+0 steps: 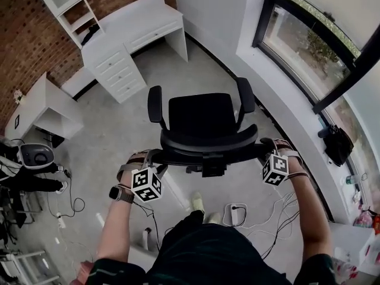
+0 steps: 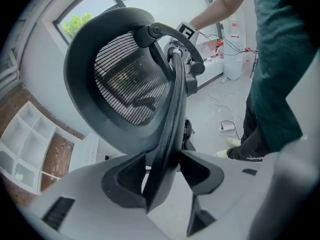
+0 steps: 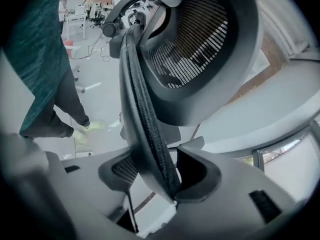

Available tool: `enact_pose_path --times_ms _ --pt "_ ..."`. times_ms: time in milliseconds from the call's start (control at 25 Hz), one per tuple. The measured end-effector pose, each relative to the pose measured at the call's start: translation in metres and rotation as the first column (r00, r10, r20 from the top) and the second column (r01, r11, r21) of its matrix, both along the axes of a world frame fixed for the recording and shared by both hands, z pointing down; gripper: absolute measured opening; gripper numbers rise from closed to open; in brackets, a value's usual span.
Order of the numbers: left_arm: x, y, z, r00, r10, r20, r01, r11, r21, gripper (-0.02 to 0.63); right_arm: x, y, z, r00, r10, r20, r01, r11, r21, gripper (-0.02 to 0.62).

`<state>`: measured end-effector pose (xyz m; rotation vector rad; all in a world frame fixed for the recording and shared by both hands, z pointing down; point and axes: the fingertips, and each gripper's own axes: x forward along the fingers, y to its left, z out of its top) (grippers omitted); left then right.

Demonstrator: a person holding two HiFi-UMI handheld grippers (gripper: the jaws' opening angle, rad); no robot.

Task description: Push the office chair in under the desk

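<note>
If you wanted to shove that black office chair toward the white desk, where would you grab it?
The top rim of the backrest, from behind, one hold near each end. It is thin enough to sit between two jaws, faces the person, and the seat lies beyond, toward the desk. The left gripper and right gripper are clamped there.

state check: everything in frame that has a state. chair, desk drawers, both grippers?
office chair: upright on open floor, apart from the desk, not yet pushed under it.
backrest: top rim gripped on both sides.
desk drawers: shut.
left gripper: shut on the backrest rim.
right gripper: shut on the backrest rim.
</note>
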<state>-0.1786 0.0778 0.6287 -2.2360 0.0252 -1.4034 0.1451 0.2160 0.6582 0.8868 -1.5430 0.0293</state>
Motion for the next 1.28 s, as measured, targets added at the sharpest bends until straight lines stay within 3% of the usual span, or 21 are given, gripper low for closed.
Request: enact_pose_path --times_ms 120,200,320,480,880,1280 --pt "0.001 -0.007 0.009 0.999 0.014 0.052 -0.017 0.999 0.048 0.23 0.001 -0.002 0.001 0.999 -0.021 -0.029 0.021 1.0 0.007 0.188" --pt "-0.003 -0.008 0.012 0.996 0.033 0.08 -0.036 0.999 0.032 0.231 -0.002 -0.003 0.002 0.999 -0.032 -0.041 0.032 0.999 0.006 0.176" --pt "-0.009 -0.008 0.014 0.991 0.073 0.114 -0.077 0.997 0.022 0.172 -0.005 -0.009 0.007 0.995 -0.052 -0.083 0.053 0.999 0.007 0.163" --pt "-0.007 -0.007 0.014 0.993 0.068 0.1 -0.072 0.997 0.04 0.167 -0.001 -0.014 0.015 0.987 -0.072 -0.141 0.074 0.997 0.01 0.138" --pt "-0.001 -0.014 0.012 0.996 0.048 0.08 -0.052 0.998 0.043 0.176 0.006 -0.022 0.014 0.991 -0.044 -0.129 0.043 0.999 -0.008 0.135" --pt "0.017 -0.033 0.019 0.993 0.031 0.114 -0.033 0.999 0.023 0.172 0.029 -0.047 0.016 0.99 -0.011 -0.144 0.013 1.0 0.008 0.14"
